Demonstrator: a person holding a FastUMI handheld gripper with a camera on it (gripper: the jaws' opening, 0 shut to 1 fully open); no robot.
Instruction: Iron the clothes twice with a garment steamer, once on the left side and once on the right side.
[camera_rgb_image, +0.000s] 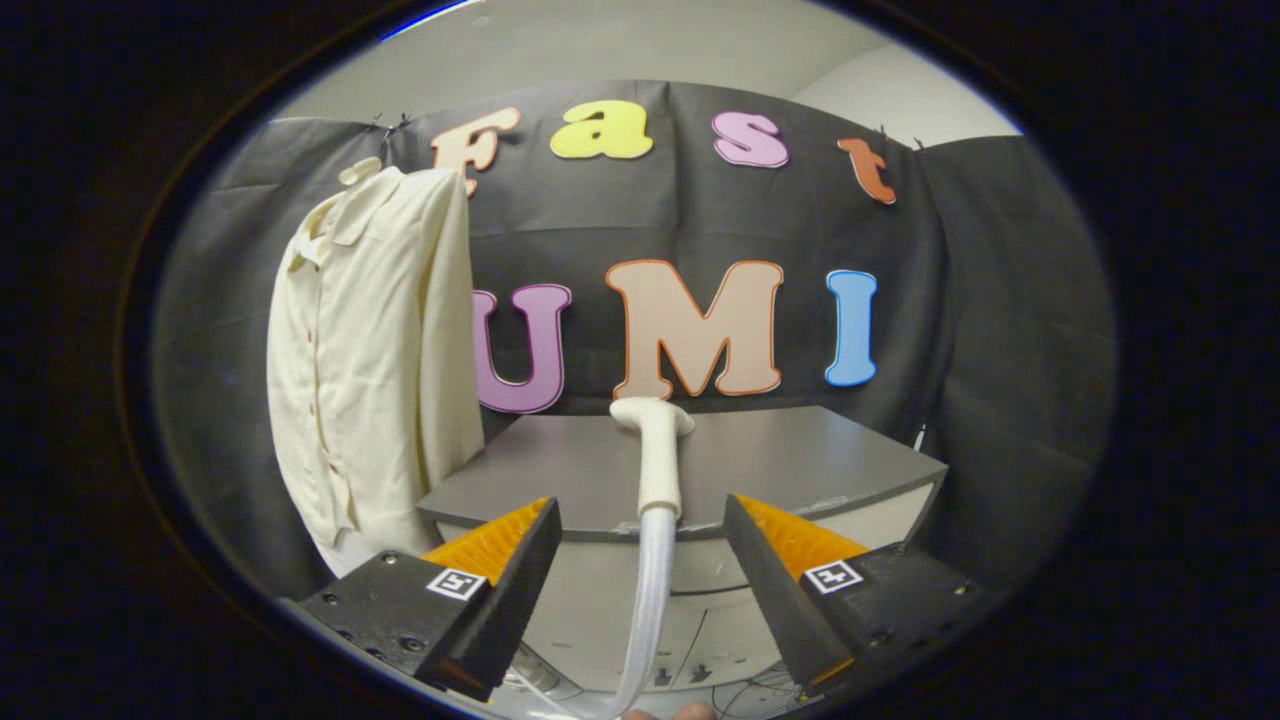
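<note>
So in the gripper view, the hand-held gripper (640, 520) has its two fingers spread wide apart, and neither one is pressing on anything. There's a clear gap on both sides between the fingers and what sits in the middle.

What sits in the middle is the garment steamer (658, 460): a white handle standing roughly upright right between the fingers and a bit ahead of them, with its flat head at the top turned away toward the wall. A translucent hose (645, 600) comes out of the bottom of the handle and drops down between the fingers. The handle looks like it's leaning or resting against the front edge of the grey counter (800, 460), though I can't tell for sure whether it's touching it.

The counter is just beyond the fingers, a flat grey top with a paler front below it. Some thin cables show down low under it, too small to make out.

The clothes, a cream button-up shirt (370, 360), hang off to the left of the gripper and beyond the left finger, up against the dark booth wall. It hangs from a pale hanger (360, 170) peeking out above the collar, the button placket running down the front. Its lower part drops beside the counter's left corner.
</note>
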